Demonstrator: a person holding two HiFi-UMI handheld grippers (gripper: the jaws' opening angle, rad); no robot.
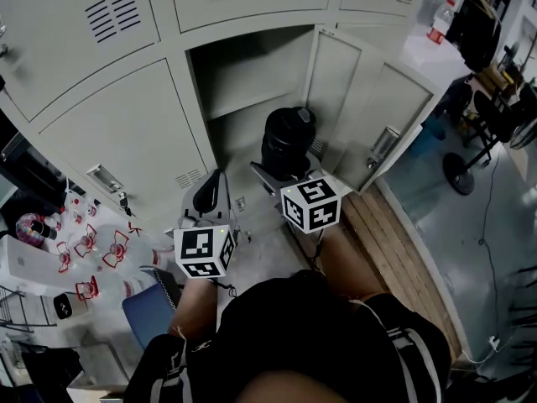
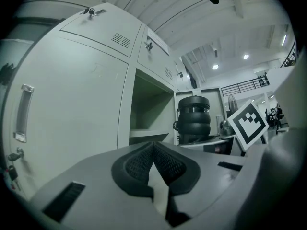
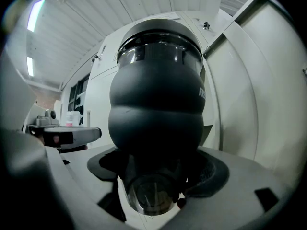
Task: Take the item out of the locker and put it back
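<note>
The container [image 1: 289,141] stands between the right gripper's [image 3: 156,176] jaws at the mouth of the open locker compartment [image 1: 243,74] (inside or just before it, unclear), below its shelf [image 1: 252,101]. The compartment's door [image 1: 369,112] hangs out to the right. The left gripper [image 1: 211,193], jaws together, lies left of the container, before a closed door [image 1: 126,133].

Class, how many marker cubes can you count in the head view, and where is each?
2. One marker cube is on the left gripper; the other is on the right gripper, just below the black flask. None seems hidden.
</note>
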